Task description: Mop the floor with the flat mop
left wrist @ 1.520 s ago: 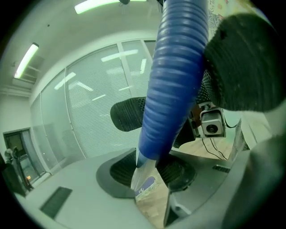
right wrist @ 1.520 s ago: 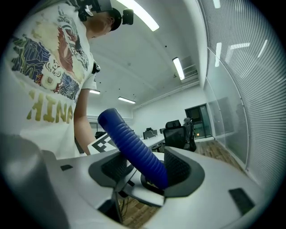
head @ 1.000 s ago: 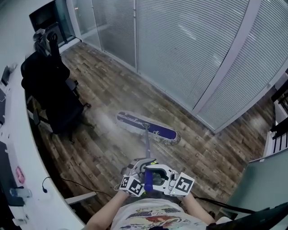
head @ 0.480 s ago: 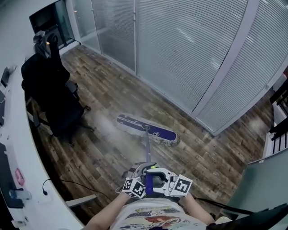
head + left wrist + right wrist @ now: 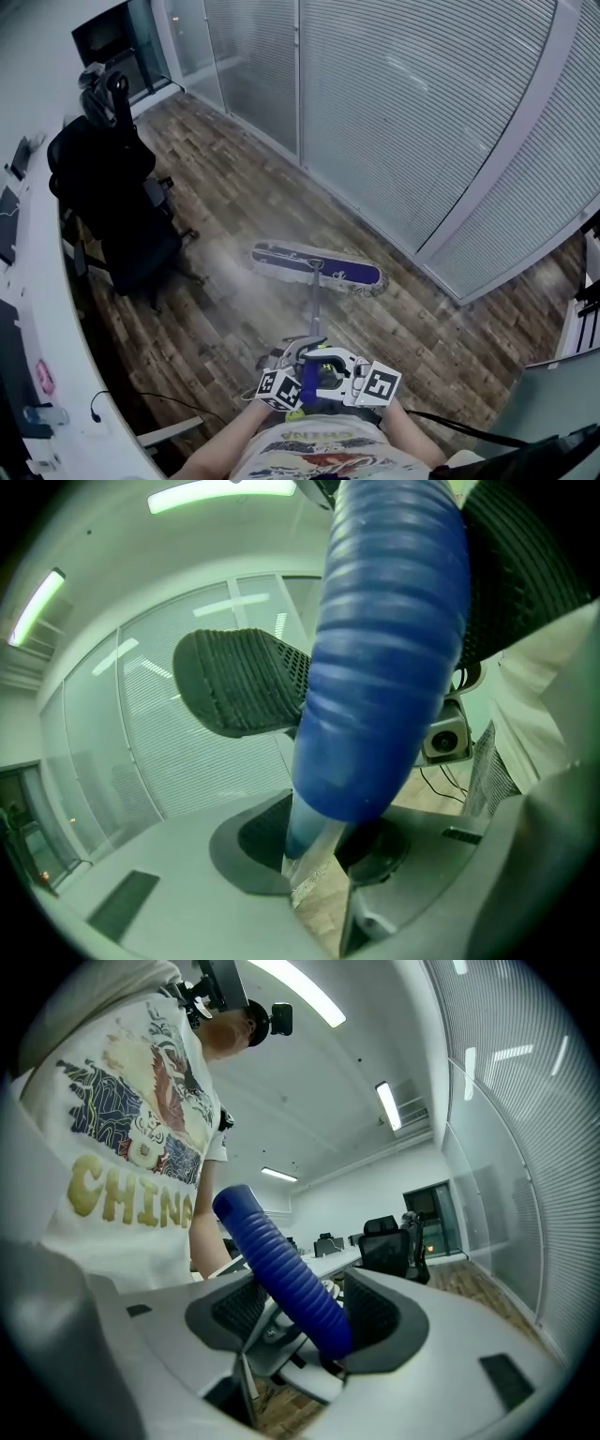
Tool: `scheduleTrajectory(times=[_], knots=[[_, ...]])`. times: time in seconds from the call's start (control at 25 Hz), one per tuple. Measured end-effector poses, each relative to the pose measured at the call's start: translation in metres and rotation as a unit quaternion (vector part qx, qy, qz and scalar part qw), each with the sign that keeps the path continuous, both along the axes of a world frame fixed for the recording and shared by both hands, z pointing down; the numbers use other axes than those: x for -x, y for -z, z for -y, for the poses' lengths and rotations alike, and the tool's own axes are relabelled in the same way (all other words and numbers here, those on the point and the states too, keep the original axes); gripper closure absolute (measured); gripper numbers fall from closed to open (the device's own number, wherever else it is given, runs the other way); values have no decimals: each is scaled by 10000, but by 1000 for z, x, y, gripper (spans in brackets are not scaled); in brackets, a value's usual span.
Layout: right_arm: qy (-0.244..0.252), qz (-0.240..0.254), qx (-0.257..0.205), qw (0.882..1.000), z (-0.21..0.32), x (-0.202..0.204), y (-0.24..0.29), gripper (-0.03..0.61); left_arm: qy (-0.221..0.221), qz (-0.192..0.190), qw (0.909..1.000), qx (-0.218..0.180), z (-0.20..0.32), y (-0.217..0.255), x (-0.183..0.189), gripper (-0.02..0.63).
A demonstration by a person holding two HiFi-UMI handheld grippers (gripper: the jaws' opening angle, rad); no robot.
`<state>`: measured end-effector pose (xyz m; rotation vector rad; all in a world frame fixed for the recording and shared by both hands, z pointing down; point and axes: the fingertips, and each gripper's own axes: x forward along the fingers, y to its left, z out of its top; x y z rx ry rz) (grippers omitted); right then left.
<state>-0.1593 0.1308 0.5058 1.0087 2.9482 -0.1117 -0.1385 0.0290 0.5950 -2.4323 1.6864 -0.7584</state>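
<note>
Gripping the blue mop handle [image 5: 389, 621] with the left gripper [image 5: 294, 361], jaws just closed tighter on it; clamping it likewise with the right gripper [image 5: 305, 1309]. Mop head [image 5: 319, 267] flat on the floor [image 5: 234, 187] ahead, between black office chair [image 5: 122, 216] and glass partition [image 5: 422, 122]; tabletop [image 5: 47, 309] along the left.

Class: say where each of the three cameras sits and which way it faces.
Head view: on the person's head, steeply down at floor and mop head; forearms show.
Left gripper view: on left gripper, facing glass wall; jaws, just closing, clamp mop handle.
Right gripper view: on right gripper, facing the person's shirt; jaws clamp mop handle.
Shared: all three show the mop handle.
</note>
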Motion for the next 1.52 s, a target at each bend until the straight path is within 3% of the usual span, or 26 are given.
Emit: scheduleTrajectory(times=[0.48,0.76,1.12,1.52], knots=[[130,-97,297,9994,211,109,2,331,407,-64,9991,138,208,-5,119,532],[-112,-12,588,9982,275,140,5,328,352,-34,9990,277,269,-4,151,531],[121,-133,628,9979,248,131,16,325,494,-53,9983,308,243,7,144,532],[116,-286,557,9980,115,90,13,325,454,-101,9985,293,109,5,100,532]])
